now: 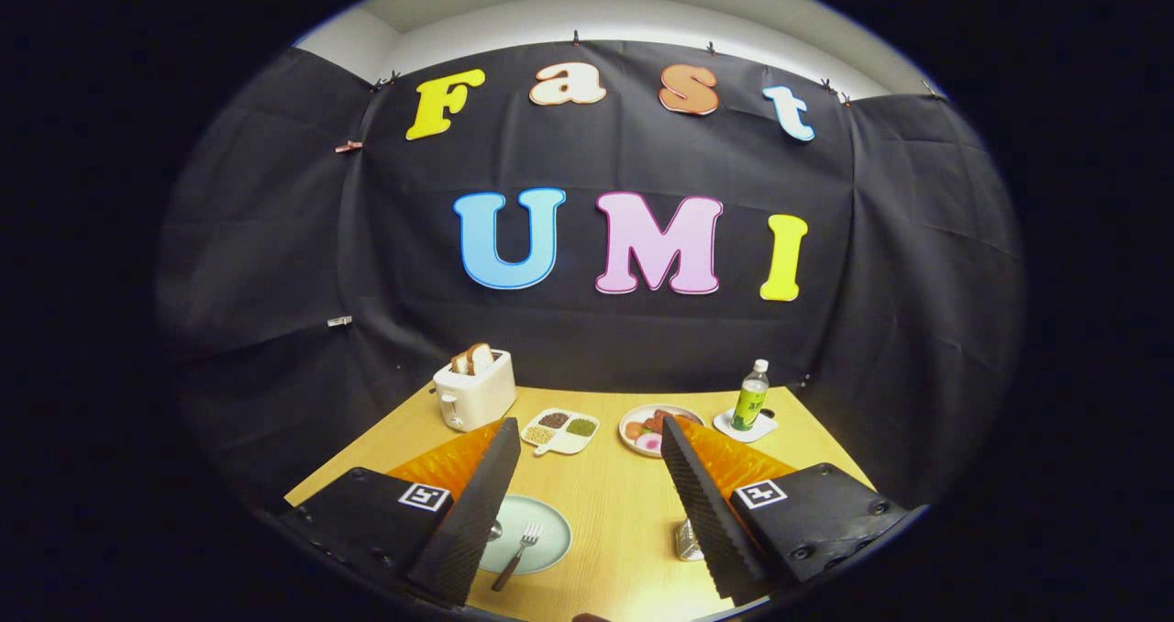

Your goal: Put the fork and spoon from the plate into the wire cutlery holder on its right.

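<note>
Gripper view: your gripper [587, 448] hangs high above the table [605, 503], fingers wide apart, holding nothing. Between them below lies the plate [550, 535]; the fork [519, 553] rests on it, handle overhanging the rim toward you. The spoon [495, 531] peeks out by your left finger, mostly hidden. The wire cutlery holder [688, 541] sits by your right finger, partly covered. Expect light, rigid, slick metal lying flat: pinch the fork across its overhanging handle.

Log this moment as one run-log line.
phase: approach | tongs: open, holding nothing, above table | fork: on plate between fingers | spoon: partly hidden by a finger | cutlery holder: right of plate
</note>
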Tool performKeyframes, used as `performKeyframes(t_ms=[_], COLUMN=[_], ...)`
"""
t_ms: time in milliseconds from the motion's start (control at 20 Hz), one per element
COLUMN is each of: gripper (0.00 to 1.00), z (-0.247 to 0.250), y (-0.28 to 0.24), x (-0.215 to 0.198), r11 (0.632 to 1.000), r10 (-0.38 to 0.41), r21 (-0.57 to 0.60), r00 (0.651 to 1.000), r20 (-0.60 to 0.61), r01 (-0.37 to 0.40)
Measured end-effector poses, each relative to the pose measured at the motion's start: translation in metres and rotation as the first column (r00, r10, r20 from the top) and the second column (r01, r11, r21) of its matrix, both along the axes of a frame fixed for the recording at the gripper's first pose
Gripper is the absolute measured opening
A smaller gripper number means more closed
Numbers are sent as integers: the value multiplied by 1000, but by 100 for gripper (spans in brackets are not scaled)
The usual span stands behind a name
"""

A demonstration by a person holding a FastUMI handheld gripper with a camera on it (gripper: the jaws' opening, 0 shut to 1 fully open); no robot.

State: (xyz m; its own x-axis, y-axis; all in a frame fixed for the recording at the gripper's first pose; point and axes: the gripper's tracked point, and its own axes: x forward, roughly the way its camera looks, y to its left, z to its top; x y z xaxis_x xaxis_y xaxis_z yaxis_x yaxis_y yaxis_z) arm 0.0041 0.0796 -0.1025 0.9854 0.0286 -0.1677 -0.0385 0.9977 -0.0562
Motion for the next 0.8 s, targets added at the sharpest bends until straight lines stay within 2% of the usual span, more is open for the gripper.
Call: performKeyframes(t_ms=[200,350,500,600,700,800], gripper=[97,97,97,95,90,89], z=[-44,-86,-135,-160,-187,-217], y=[13,20,35,39,42,53], x=[5,10,12,11,12,12], r11=[1000,1000,997,997,998,997], r10=[10,19,50,58,62,74], r21=[3,16,72,70,52,58], r00=[993,971,920,884,847,796], r20=[-117,-239,-389,-464,-529,-600], r01=[-10,-16,-24,-29,-40,-49])
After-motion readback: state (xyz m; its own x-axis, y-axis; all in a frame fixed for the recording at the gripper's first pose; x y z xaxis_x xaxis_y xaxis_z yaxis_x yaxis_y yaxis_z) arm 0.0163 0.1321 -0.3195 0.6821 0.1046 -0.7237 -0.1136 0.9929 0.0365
